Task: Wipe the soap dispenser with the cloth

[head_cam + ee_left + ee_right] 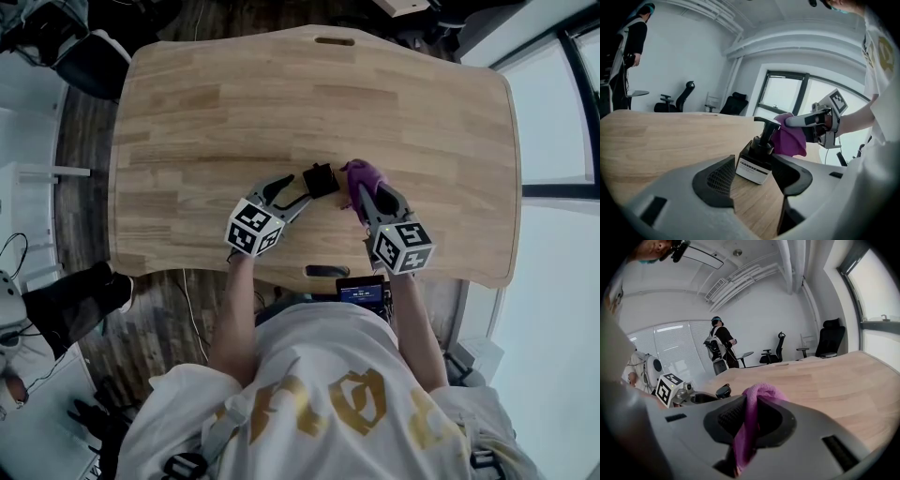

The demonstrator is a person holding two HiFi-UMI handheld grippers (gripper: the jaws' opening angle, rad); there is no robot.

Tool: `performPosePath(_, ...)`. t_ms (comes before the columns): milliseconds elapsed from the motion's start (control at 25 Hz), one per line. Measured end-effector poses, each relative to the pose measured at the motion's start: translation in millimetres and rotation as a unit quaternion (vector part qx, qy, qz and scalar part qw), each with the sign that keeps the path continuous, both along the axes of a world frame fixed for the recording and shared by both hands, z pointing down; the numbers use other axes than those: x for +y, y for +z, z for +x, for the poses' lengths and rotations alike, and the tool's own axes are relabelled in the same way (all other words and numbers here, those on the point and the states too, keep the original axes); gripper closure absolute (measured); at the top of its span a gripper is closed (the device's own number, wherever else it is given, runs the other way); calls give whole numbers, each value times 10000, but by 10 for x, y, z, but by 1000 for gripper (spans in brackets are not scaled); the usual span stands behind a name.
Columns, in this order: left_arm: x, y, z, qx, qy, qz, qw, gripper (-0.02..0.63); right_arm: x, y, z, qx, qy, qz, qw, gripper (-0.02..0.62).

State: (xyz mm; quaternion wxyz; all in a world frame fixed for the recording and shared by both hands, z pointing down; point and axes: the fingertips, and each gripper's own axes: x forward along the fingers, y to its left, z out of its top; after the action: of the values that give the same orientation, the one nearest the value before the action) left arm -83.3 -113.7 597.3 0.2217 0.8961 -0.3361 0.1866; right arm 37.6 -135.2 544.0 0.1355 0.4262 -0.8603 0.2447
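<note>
Left tongs (pixel 298 189) tilted down, agape before soap dispenser (pixel 321 179), right tongs (pixel 359 195) pinching cloth (pixel 364 173)

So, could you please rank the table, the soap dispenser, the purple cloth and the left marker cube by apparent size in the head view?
1. table
2. left marker cube, though it sits nearer the camera
3. soap dispenser and purple cloth look about alike; the cloth is partly hidden.

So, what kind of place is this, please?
Probably an office or meeting room: a large wooden table, black office chairs along the wall, and big windows.
</note>
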Motion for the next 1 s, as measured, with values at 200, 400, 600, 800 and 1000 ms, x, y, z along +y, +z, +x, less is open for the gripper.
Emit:
performPosePath(200, 30, 173, 28, -370, 354, -31, 9987, 316, -53, 65, -17, 4, -47, -96, 9999, 546)
performPosePath(400, 23, 304, 88, -529, 549, -36, 9971, 276, -110, 128, -30, 3, -90, -165, 9998, 546)
performPosePath(600, -14, 440, 185, -794, 773, -14, 9938, 266, -163, 175, -43, -3, -146, -217, 9997, 546)
performPosePath(800, -69, 463, 328, -937, 1054, 118, 9899, 265, -207, 212, -6, -5, -108, -288, 9995, 545)
performPosePath(1000, -107, 525, 391, -1036, 1154, 92, 9879, 265, -259, 238, 54, -22, -43, -321, 9995, 546)
